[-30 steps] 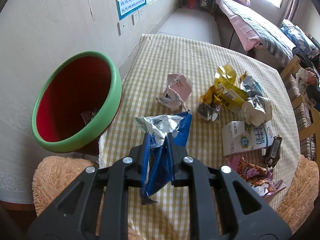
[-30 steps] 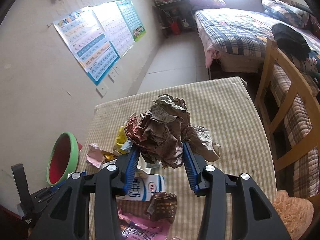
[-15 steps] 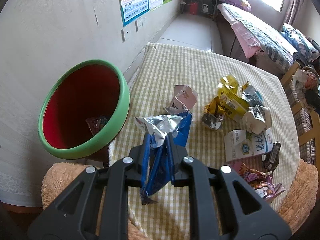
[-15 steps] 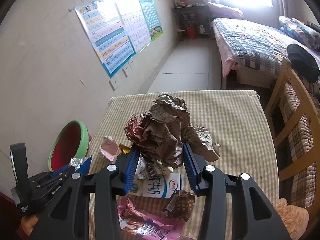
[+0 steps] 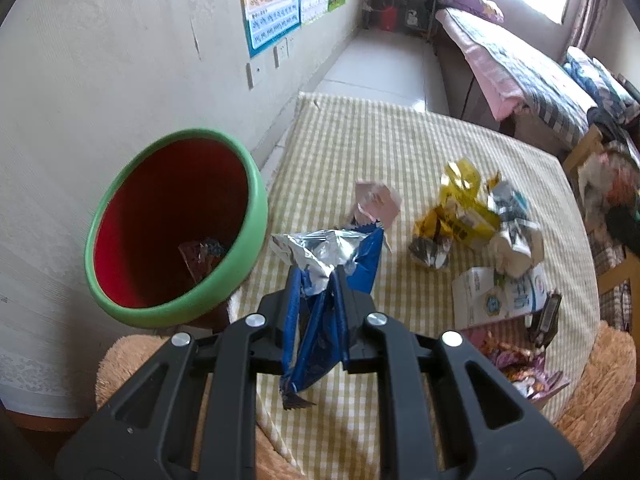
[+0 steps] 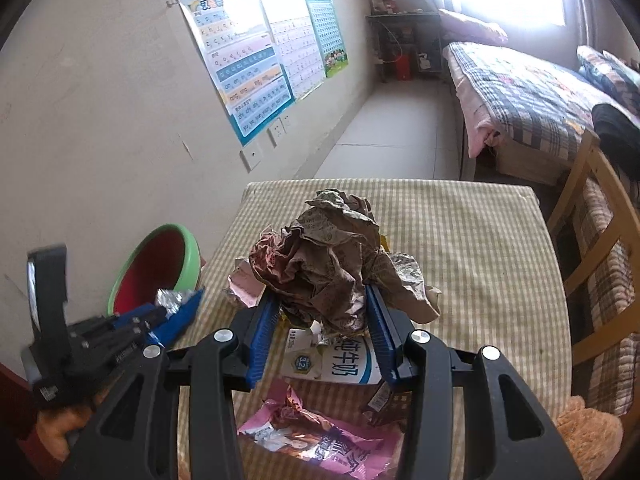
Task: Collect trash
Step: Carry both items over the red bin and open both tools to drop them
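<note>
Carrying is the step in hand: beside the green-rimmed bin [image 5: 176, 224] at the left, a blue foil wrapper [image 5: 332, 268] is pinched in the left gripper [image 5: 316, 292], to be brought over the rim and dropped. Further right, crumpled brown paper [image 6: 324, 264] is clamped in the right gripper [image 6: 320, 320] above the table [image 6: 480, 248] – its release probably follows. Against the earlier frame, the bin is seen closer and the right view has rolled – both grips unchanged.
</note>
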